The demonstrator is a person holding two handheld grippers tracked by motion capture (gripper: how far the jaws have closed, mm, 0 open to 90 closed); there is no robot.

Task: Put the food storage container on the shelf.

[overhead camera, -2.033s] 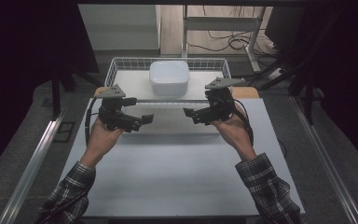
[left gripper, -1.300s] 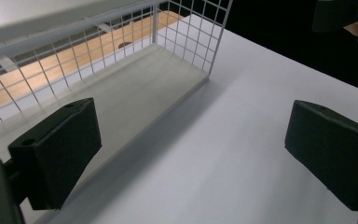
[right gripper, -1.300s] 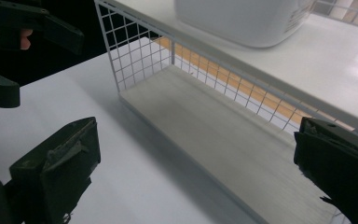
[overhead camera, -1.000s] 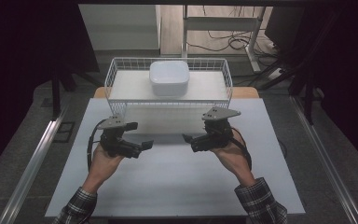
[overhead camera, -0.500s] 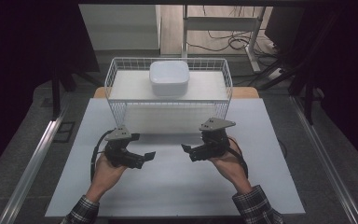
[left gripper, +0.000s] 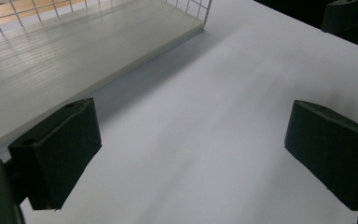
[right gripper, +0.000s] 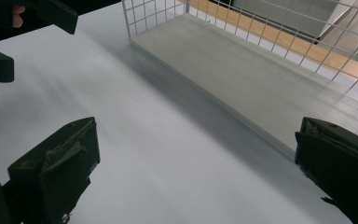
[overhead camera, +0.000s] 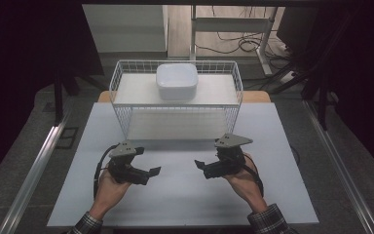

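Both grippers, L (overhead camera: 152, 171) & R (overhead camera: 198, 165), pulled back from wire basket (overhead camera: 126, 124), wide open, empty; basket's far end cut off.

wire basket (left gripper: 74, 28) cut off by top edge, sleeves (overhead camera: 268, 222) cropped

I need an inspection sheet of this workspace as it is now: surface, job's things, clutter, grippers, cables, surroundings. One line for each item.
Surface: white table top, bare around the hands.
Job's things: white wire basket at the far side of the table; a white square container stands on its upper shelf; the lower shelf is bare.
Clutter: nothing seen.
Grippers: left gripper and right gripper are both open, holding nothing, over the table in front of the basket, jaws pointing toward each other.
Cables: a black cable loops from the left gripper; more cables lie on the floor behind the table.
Surroundings: metal rails along both sides, dark curtains, a frame leg at the back.
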